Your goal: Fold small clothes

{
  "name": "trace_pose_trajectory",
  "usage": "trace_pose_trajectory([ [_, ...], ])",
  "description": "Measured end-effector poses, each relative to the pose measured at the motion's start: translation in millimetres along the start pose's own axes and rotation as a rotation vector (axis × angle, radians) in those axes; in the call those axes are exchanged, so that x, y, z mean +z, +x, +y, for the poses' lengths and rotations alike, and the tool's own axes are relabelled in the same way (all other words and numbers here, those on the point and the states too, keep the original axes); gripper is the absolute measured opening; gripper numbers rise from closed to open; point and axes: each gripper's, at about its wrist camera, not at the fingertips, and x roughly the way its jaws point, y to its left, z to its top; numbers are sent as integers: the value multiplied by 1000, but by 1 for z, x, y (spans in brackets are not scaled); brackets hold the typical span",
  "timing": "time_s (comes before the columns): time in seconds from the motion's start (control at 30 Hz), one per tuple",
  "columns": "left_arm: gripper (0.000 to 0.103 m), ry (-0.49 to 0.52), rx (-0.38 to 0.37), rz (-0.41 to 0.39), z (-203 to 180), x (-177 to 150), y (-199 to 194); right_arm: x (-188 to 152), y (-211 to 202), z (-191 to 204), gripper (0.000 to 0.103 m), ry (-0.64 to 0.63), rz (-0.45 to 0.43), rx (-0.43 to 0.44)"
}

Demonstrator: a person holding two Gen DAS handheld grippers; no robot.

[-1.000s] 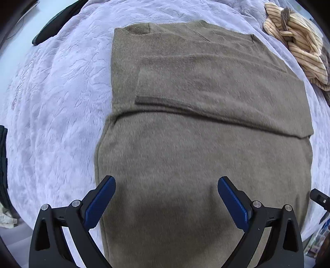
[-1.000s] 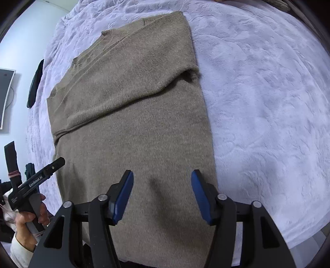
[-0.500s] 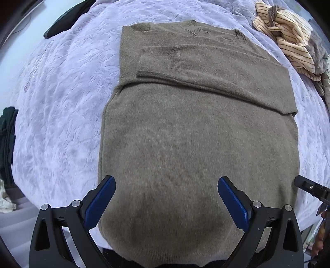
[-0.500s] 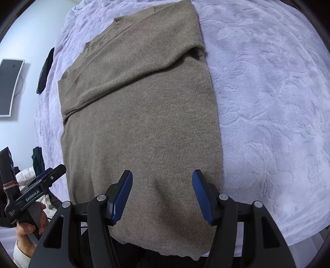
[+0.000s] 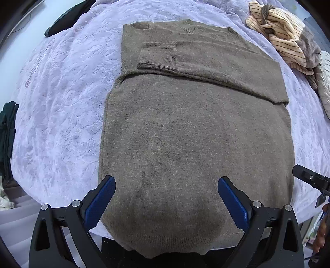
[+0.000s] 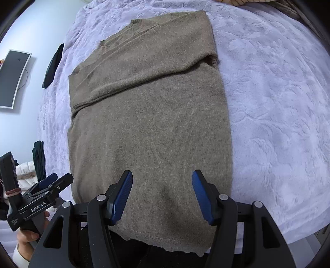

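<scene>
An olive-brown knit sweater [image 5: 196, 132] lies flat on the lavender bedspread [image 5: 61, 103], neck at the far end. Both sleeves are folded across its chest [image 5: 206, 59]. Its hem [image 6: 165, 241] hangs slightly over the bed's near edge. My left gripper [image 5: 166, 181] hovers open over the hem's left part, pads apart and empty. My right gripper [image 6: 163, 174] stands open above the hem's right part with nothing between its pads. The left gripper [image 6: 59, 178] also shows low on the left of the right wrist view, held by a hand [image 6: 26, 237].
A heap of cream striped clothes [image 5: 276, 35] lies at the bed's far right. A long dark object [image 5: 64, 18] rests at the far left corner. Dark garments [image 5: 8, 132] hang beside the bed's left side. A monitor [image 6: 12, 78] is on the wall.
Both grippers have drawn back toward the near edge and risen a little, so the whole sweater and its hem have come into view. Both stay open.
</scene>
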Motion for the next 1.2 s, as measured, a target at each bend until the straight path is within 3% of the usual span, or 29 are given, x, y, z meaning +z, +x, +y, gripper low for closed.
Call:
trace_pose_trajectory([
  [0.73, 100, -32, -80, -7, 62, -73, 9, -95, 11, 22, 64, 77, -13, -43],
  [0.93, 100, -77, -160, -4, 84, -91, 16, -110, 5, 15, 64, 95, -42, -27],
  [1.2, 100, -140, -350, -14, 117, -99, 38, -112, 4, -21, 64, 105, -107, 10],
])
